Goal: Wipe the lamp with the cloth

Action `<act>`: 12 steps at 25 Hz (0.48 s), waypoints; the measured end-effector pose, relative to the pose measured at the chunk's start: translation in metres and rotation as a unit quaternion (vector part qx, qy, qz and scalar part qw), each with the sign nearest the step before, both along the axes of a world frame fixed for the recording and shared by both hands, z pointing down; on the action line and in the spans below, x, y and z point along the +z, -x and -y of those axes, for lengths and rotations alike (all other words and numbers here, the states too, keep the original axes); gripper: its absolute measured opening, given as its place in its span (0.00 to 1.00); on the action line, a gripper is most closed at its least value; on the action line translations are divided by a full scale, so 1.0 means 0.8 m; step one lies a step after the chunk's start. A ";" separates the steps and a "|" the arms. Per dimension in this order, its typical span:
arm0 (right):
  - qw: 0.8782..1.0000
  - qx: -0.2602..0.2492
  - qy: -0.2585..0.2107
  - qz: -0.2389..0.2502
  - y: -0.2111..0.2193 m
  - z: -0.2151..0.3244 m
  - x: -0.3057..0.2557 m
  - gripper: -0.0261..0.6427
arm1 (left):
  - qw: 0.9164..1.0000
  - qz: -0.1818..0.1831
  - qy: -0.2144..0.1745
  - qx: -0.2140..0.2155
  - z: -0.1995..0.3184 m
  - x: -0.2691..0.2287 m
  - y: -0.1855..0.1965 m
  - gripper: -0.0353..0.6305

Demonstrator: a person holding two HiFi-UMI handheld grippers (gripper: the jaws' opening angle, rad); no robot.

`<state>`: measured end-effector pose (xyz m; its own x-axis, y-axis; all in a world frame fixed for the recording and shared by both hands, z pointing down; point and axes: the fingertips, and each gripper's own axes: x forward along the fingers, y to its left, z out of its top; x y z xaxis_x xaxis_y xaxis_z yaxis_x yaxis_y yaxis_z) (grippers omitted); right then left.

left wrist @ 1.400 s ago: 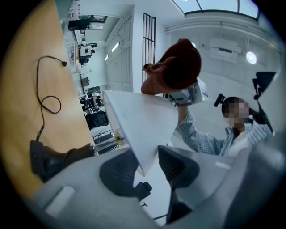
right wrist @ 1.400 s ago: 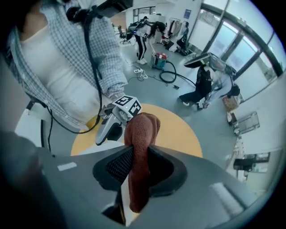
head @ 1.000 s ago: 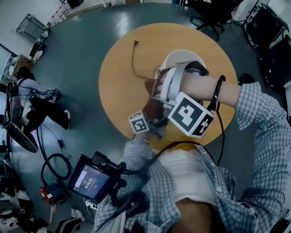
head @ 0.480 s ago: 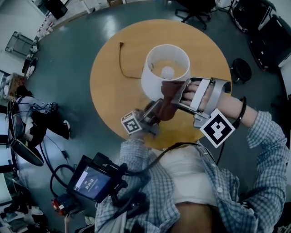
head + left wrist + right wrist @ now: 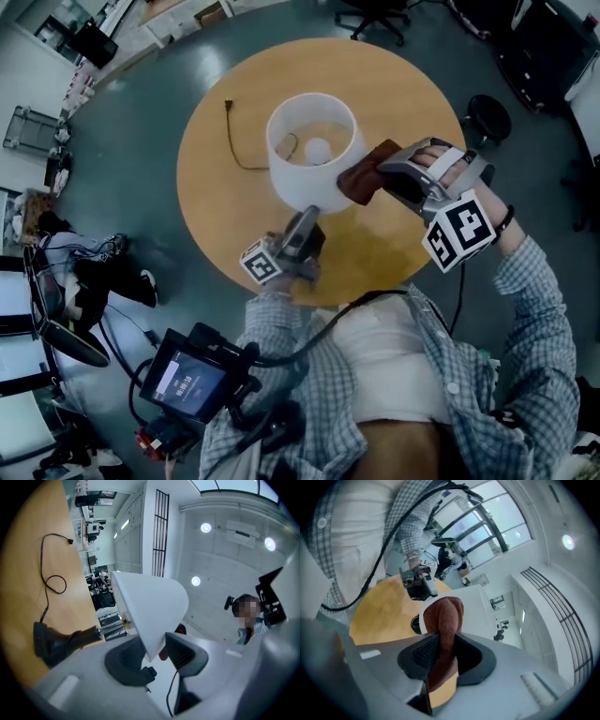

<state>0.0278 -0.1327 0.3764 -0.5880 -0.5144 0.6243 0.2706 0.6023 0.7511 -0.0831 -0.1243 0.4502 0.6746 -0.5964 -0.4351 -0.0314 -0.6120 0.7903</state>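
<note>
Nearest the person, the left gripper reaches up to the lamp's lower edge. Its own view shows the jaws clenched on the thin rim of the white shade, steadying the lamp, which stands on the round wooden table a little in from the near edge. Just to the right, the right gripper has its jaws clamped on the folded brown cloth. The cloth's free end lies against the shade's right flank, or just beside it; from above I couldn't swear it touches. I'd call this the wiping step itself, with the cloth brought to the shade and probably a good part of the wall yet to cover. The next move, I reckon, calls for light pressure and a sweep round the curve while the left grip stops the shade turning or tipping; too hard a push could rock the lamp. Only the head view looks down the open top to the bulb, with the cord trailing across the table beyond. Only the left gripper view shows the dark base and stem under the shade. The right gripper view shows the cloth pinched between ribbed pads, its rounded end poking forward.
</note>
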 end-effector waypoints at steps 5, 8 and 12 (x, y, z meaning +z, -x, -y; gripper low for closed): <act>0.984 0.088 0.104 0.115 -0.020 0.015 0.049 0.18 | 1.000 0.006 0.007 -0.003 0.000 0.009 -0.006 0.26; 0.953 0.139 0.184 0.196 -0.026 0.011 0.080 0.18 | 1.000 0.007 0.010 -0.010 -0.002 0.013 -0.005 0.26; 0.871 0.208 0.299 0.328 -0.035 0.002 0.119 0.18 | 1.000 0.007 0.012 -0.021 -0.003 0.012 -0.004 0.27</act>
<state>0.0555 -0.1342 0.4713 -0.7596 -0.4661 0.4536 -0.4347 0.8826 0.1790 -0.0795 -0.1216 0.4597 0.6554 -0.6338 -0.4109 -0.0680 -0.5913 0.8036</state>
